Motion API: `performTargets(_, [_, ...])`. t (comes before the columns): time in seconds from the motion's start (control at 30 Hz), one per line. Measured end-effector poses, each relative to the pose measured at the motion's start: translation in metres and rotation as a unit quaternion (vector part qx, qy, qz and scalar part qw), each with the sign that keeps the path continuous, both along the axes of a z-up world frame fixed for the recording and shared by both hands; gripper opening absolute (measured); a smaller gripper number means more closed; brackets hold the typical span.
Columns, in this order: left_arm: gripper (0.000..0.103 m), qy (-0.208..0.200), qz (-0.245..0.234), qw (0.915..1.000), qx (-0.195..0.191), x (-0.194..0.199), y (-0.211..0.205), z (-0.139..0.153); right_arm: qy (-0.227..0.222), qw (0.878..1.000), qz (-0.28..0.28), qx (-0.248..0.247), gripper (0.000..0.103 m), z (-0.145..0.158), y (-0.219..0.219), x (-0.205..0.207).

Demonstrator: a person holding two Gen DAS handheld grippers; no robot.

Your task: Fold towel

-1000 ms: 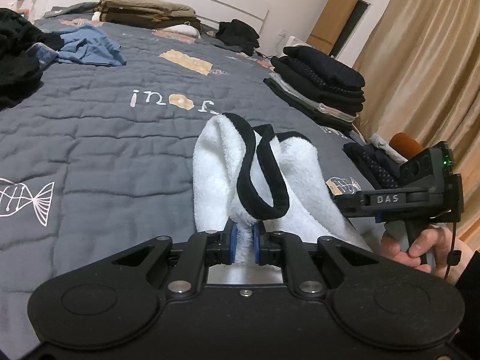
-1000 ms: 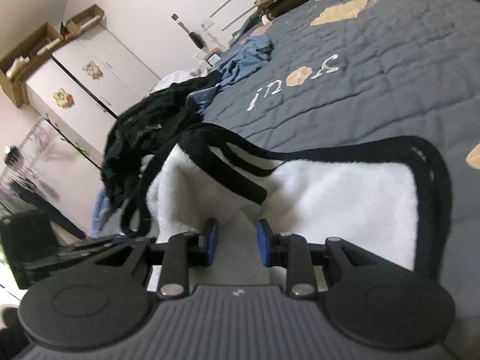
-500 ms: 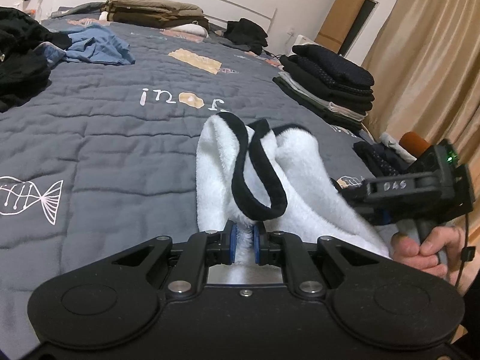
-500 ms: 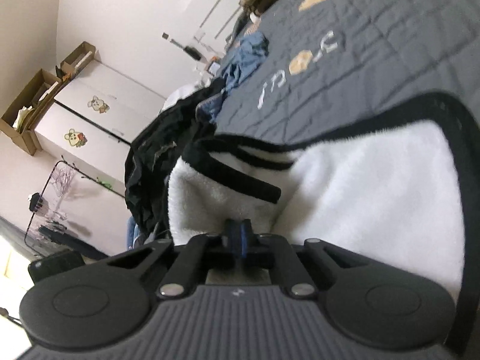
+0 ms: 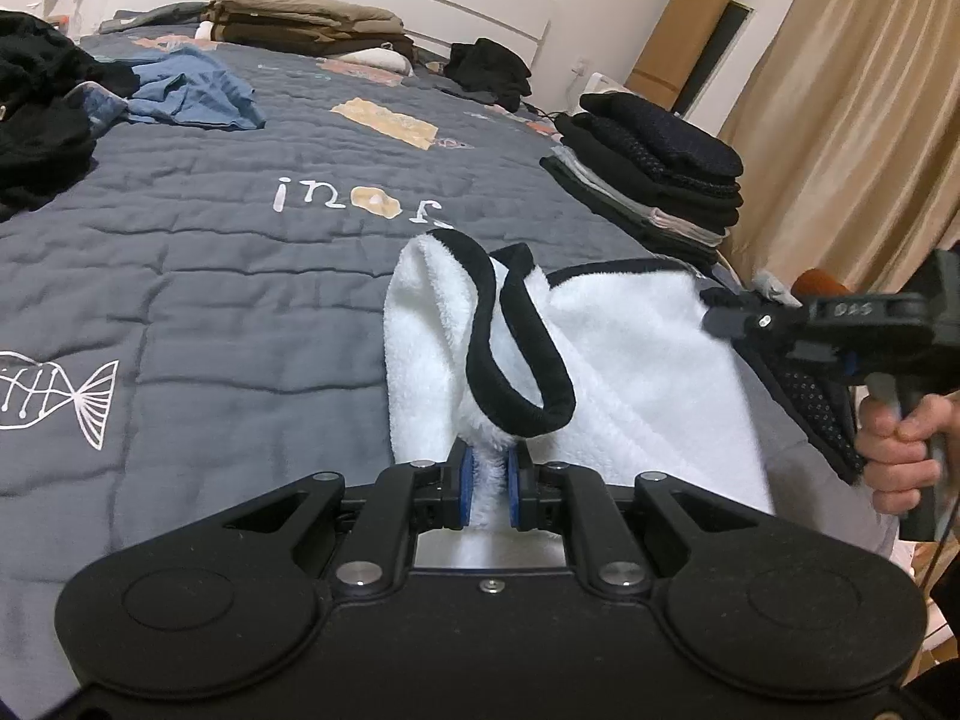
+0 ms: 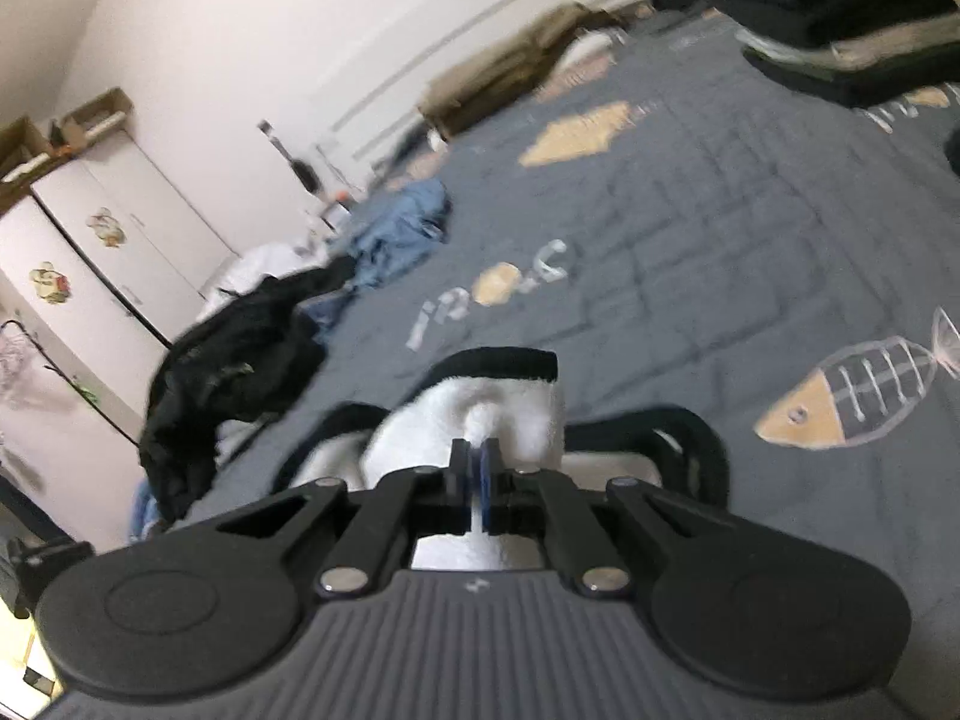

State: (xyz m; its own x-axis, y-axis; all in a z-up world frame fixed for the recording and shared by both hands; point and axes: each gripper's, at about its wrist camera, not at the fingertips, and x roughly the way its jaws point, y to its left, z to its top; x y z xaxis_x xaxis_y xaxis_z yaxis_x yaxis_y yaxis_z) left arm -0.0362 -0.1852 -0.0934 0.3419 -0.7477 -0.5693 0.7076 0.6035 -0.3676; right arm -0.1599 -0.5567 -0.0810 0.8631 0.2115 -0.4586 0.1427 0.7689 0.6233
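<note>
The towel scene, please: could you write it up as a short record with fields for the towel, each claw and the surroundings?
towel: white fleece towel with black trim, bunched, part lying on the grey quilt
left claw: left claw shut on a towel edge
right claw: right claw shut on another towel edge, lifted off the quilt
hand: hand gripping the right claw's handle
surroundings: folded dark clothes stack; crumpled blue garment
</note>
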Motion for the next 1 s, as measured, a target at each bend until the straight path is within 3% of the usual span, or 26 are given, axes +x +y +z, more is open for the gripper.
performTargets(0.17, [0.012, 0.003, 0.000, 1.0000, -0.001, 0.001, 0.000, 0.000, 0.023, 0.999, -0.026, -0.026, 0.006, -0.009, -0.013, -0.003])
performTargets(0.5, [0.012, 0.001, 0.000, 1.0000, 0.000, -0.001, -0.001, 0.000, 0.035, 0.999, -0.026, 0.012, 0.019, -0.056, -0.022, 0.012])
performTargets(0.57, [0.012, 0.001, -0.001, 1.0000, 0.000, -0.001, -0.001, -0.001, 0.047, 0.999, -0.016, 0.017, 0.024, -0.062, -0.019, 0.020])
performTargets(0.63, [0.012, 0.002, -0.001, 1.0000, -0.001, -0.001, -0.001, -0.001, 0.050, 0.999, -0.002, 0.002, 0.038, -0.063, -0.012, 0.028])
performTargets(0.7, [0.012, 0.001, -0.001, 1.0000, 0.000, -0.001, -0.001, -0.001, 0.053, 0.998, 0.010, -0.014, 0.045, -0.065, -0.004, 0.035])
performTargets(0.8, [0.012, 0.001, -0.001, 1.0000, 0.000, -0.001, -0.001, -0.001, 0.059, 0.998, 0.010, -0.036, 0.046, -0.068, 0.001, 0.041])
performTargets(0.93, [0.012, 0.002, -0.001, 1.0000, -0.001, -0.001, -0.001, 0.000, 0.040, 0.999, -0.025, -0.004, 0.046, -0.065, -0.015, 0.035])
performTargets(1.0, [0.012, 0.002, -0.001, 1.0000, -0.001, -0.001, -0.001, 0.000, 0.026, 0.999, -0.036, -0.011, 0.046, -0.061, -0.019, 0.033])
